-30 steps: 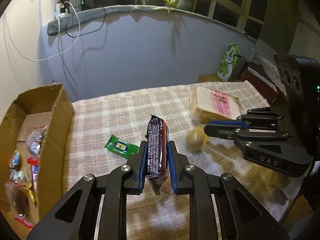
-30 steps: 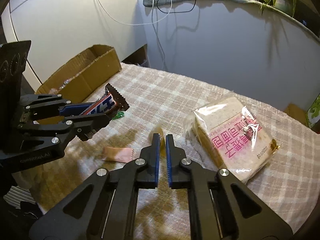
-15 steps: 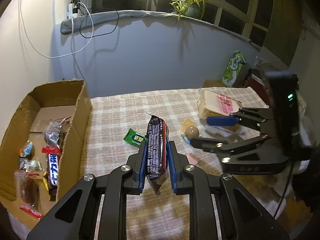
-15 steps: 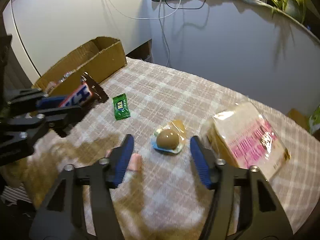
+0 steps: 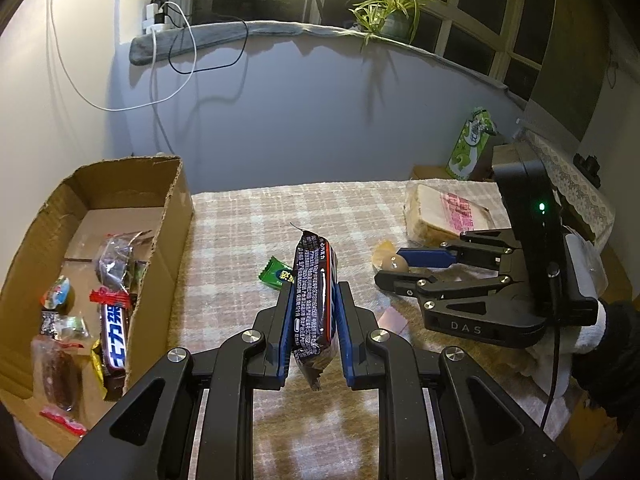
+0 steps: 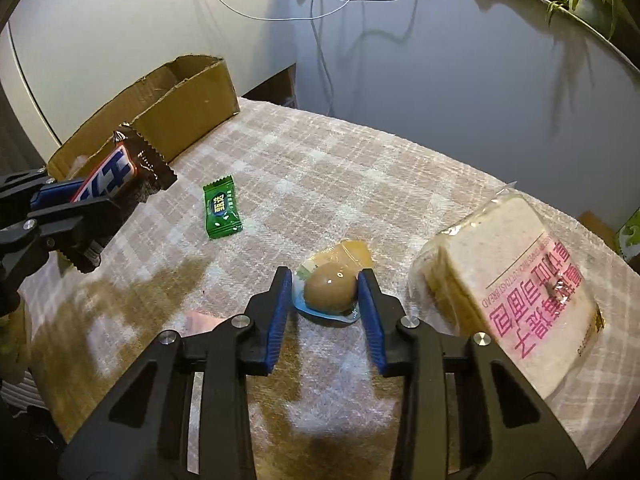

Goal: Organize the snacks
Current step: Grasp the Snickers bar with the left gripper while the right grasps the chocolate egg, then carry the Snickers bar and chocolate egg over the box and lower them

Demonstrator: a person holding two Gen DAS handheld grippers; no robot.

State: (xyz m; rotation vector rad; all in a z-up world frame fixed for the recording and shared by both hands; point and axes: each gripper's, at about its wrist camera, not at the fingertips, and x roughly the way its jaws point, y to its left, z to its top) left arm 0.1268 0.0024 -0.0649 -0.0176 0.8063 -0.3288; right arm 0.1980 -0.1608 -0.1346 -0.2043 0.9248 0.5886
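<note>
My left gripper [image 5: 313,292] is shut on a dark chocolate bar [image 5: 314,300], held above the checked table to the right of the cardboard box [image 5: 158,240]. The bar also shows in the right wrist view [image 6: 114,172]. My right gripper [image 6: 326,280] is open, its jaws either side of a wrapped brown egg [image 6: 330,290] lying on the tablecloth. The egg also shows in the left wrist view [image 5: 394,265], with the right gripper [image 5: 394,266] around it.
The box holds several wrapped snacks [image 5: 114,328]. A green candy [image 6: 222,212] lies on the checked tablecloth [image 6: 320,168]. A bagged loaf of bread [image 6: 516,292] sits at the right. A pink packet [image 5: 394,318] lies near the right gripper. A wall stands behind the table.
My right gripper opened and moved forward until its jaws sit either side of the egg. My left gripper drew back a little with the bar, so the box shows more.
</note>
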